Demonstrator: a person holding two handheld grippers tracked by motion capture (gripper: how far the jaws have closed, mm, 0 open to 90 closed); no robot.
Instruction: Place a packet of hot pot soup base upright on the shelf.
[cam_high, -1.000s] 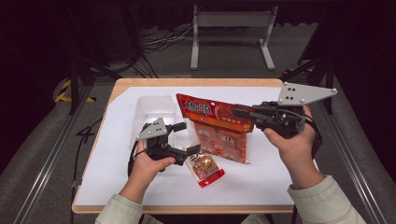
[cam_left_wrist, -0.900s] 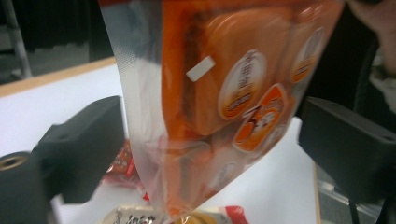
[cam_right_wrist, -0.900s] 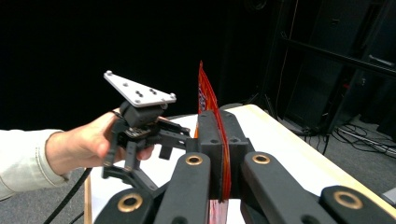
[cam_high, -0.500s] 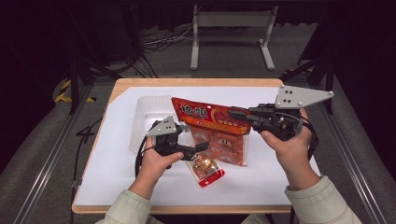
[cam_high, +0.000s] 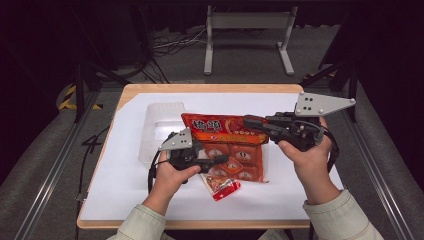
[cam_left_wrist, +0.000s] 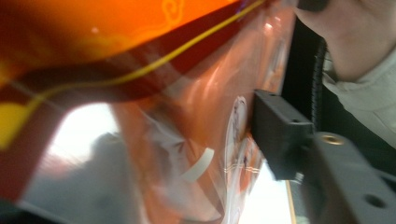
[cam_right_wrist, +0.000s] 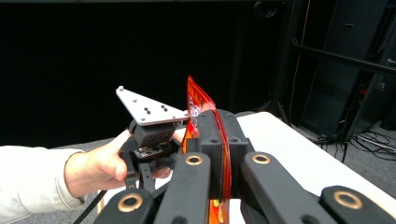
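Large orange-red snack bag (cam_high: 227, 142) is held up over the middle of the white-covered bench (cam_high: 125, 200), its printed header band toward the far side and the clear lower part, showing round printed packets, toward the person.

Right gripper (cam_high: 248, 121): comes in from the right, grey three-cornered plate on top, held in the person's right hand (cam_high: 311, 159). Its jaws are pressed together on the right end of the bag's header band. The right gripper view confirms this: the thin orange edge of the bag (cam_right_wrist: 219, 154) stands upright, clamped between the two black jaws.

Left gripper (cam_high: 223, 159): held in the left hand (cam_high: 167, 175), pointing right, jaw tips at the bag's lower clear part. In the left gripper view the bag film (cam_left_wrist: 154, 116) lies right up against the camera, with one black jaw to its right and touching it; the other jaw is hidden behind the film. Cannot tell whether this gripper is pinching the bag or merely spread around its edge.

A small red-and-clear packet (cam_high: 220, 184) lies on the bench just under the bag's near edge, beside the left hand. A clear plastic tray (cam_high: 162, 120) sits on the bench to the left of the bag, behind the left gripper.
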